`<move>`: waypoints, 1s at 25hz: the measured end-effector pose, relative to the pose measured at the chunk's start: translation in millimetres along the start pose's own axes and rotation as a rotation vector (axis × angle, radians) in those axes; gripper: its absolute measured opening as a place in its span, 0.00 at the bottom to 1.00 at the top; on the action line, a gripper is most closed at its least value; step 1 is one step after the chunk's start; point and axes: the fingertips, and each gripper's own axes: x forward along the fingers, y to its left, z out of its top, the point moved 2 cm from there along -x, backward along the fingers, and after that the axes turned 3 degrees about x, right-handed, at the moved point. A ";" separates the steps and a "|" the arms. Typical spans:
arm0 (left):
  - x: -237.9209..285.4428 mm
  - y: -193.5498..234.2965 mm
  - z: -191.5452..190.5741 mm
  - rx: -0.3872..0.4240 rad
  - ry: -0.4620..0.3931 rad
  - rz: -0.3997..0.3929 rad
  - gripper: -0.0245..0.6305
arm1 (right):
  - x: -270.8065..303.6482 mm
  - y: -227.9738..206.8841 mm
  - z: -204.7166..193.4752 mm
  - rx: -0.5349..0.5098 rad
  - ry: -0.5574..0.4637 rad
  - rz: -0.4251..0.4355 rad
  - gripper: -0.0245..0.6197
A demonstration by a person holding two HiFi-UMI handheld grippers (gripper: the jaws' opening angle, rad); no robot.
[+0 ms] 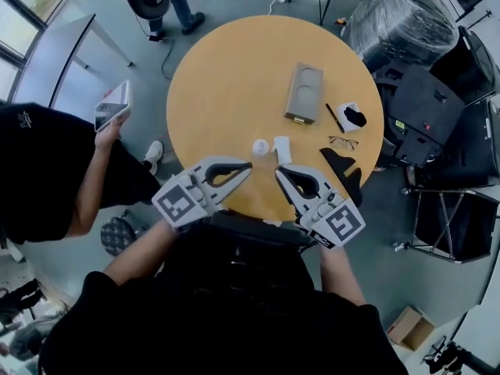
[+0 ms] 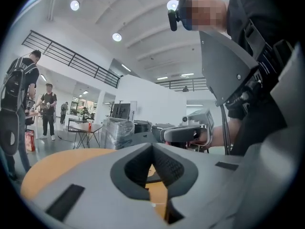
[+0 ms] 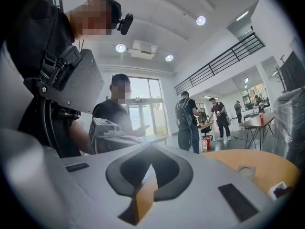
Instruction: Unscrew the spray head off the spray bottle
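Though both tools sit near it, nothing is gripped. Head view: left tool [image 1: 248, 165] and right tool [image 1: 279, 170] closed and empty at the counter's [image 1: 226, 76] near edge. The white spray bottle [image 1: 282, 148] lies just beyond, with a round white piece [image 1: 260, 147] beside it, perhaps the head already off; unclear. Left gripper view: jaws together, bare. Right gripper view: same.

Right gripper [image 3: 151, 162], jaws together, empty.
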 end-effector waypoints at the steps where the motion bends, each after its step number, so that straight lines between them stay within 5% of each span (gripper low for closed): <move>1: 1.4 -2.7 -0.6 0.004 -0.001 -0.001 0.06 | -1.5 1.6 -2.0 -0.001 0.002 0.000 0.04; 25: 13.7 -28.6 9.7 0.039 -0.010 -0.029 0.06 | -10.6 15.1 1.8 -0.025 0.010 0.011 0.04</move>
